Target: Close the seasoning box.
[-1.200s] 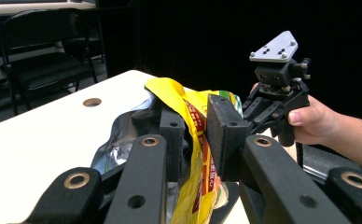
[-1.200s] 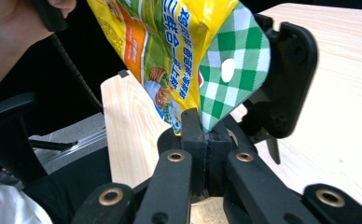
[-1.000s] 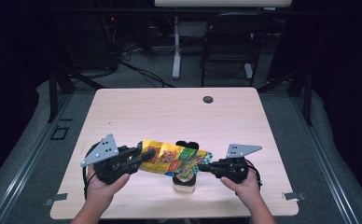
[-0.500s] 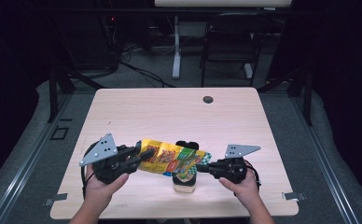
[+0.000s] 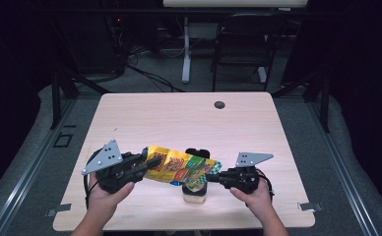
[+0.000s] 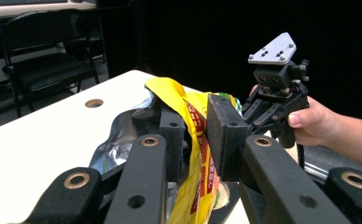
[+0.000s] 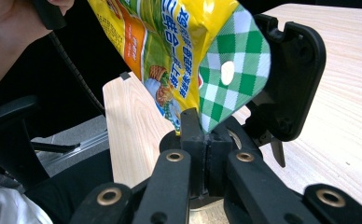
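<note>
My tongs (image 5: 153, 163) (image 5: 213, 178) clamp both ends of the snack bag (image 5: 179, 168).
It hangs above an open jar (image 5: 195, 191), black lid (image 5: 197, 153) behind.

The right gripper (image 7: 206, 140) pinches the snack bag's (image 7: 188, 51) green-checked corner between closed fingers (image 7: 191, 135) above the table (image 7: 347, 107).

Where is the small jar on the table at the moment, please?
In the high view, the jar stands near the table's front edge, under the snack bag, between both grippers.
</note>
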`<state>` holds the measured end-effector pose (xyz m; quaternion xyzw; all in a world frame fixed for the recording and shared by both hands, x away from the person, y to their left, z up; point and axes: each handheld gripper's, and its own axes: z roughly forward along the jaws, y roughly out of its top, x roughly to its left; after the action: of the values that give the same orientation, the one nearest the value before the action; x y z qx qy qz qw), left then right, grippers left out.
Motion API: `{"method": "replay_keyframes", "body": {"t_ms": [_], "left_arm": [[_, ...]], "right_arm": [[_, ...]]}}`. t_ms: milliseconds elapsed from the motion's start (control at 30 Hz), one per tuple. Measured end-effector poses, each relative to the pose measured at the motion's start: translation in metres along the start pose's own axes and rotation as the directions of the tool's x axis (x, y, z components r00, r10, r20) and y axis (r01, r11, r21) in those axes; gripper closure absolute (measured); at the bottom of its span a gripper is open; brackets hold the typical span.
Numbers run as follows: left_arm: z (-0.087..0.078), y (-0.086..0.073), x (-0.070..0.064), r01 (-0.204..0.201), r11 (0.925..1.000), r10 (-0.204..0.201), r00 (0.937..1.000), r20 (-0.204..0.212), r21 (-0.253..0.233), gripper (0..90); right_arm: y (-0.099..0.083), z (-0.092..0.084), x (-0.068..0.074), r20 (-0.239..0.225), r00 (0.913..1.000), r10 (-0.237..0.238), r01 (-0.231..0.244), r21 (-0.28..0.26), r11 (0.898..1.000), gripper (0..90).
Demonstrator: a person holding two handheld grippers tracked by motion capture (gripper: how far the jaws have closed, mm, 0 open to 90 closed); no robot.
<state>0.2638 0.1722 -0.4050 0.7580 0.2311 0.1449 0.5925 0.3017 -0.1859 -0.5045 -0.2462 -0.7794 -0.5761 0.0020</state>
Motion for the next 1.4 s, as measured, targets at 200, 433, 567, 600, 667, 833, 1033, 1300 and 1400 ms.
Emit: {"method": "replay_keyframes", "body": {"t_ms": [200, 433, 567, 600, 667, 833, 1033, 1300, 1400], "left_arm": [[-0.0002, -0.0001, 0.0007, 0.003, 1.0000, -0.003, 1.0000, -0.002, 0.006, 76.9], [0.0003, 0.0003, 0.0000, 0.000, 1.0000, 0.000, 1.0000, -0.001, 0.001, 76.9], [0.0001, 0.0005, 0.0001, 0.000, 1.0000, 0.000, 1.0000, -0.002, 0.002, 76.9], [0.0004, 0.0005, 0.0001, 0.001, 1.0000, -0.001, 1.0000, -0.003, -0.002, 76.9], [0.0004, 0.0006, 0.0002, 0.000, 1.0000, 0.000, 1.0000, -0.001, 0.000, 76.9], [0.0003, 0.0004, 0.0001, -0.001, 1.0000, 0.001, 1.0000, 0.000, 0.004, 76.8], [0.0005, 0.0003, -0.0002, -0.001, 1.0000, 0.001, 1.0000, 0.000, 0.003, 76.8], [0.0015, 0.0000, -0.0006, -0.002, 1.0000, 0.002, 1.0000, -0.003, 0.006, 76.8], [0.0016, -0.0001, -0.0006, -0.002, 1.0000, 0.002, 1.0000, -0.003, 0.006, 76.8]], "right_arm": [[0.0008, -0.0017, -0.0001, 0.000, 1.0000, -0.005, 0.005, 0.005, 1.000, 89.5], [0.0011, -0.0024, -0.0005, 0.000, 1.0000, -0.008, 0.008, 0.006, 1.000, 89.5], [0.0011, -0.0023, -0.0002, 0.002, 1.0000, -0.008, 0.008, 0.005, 1.000, 89.4], [0.0011, -0.0022, -0.0001, 0.002, 1.0000, -0.007, 0.007, 0.005, 1.000, 89.5], [0.0010, -0.0020, -0.0002, 0.001, 1.0000, -0.008, 0.008, 0.005, 1.000, 89.4], [0.0010, -0.0022, -0.0005, 0.005, 0.9999, -0.010, 0.010, 0.009, 1.000, 89.5], [0.0008, -0.0021, -0.0006, 0.005, 1.0000, -0.007, 0.007, 0.005, 1.000, 89.4], [-0.0006, -0.0012, -0.0012, 0.007, 1.0000, 0.003, -0.003, -0.002, 1.000, 89.4], [-0.0006, -0.0012, -0.0014, 0.008, 1.0000, 0.001, -0.001, 0.002, 1.000, 89.4]]}}
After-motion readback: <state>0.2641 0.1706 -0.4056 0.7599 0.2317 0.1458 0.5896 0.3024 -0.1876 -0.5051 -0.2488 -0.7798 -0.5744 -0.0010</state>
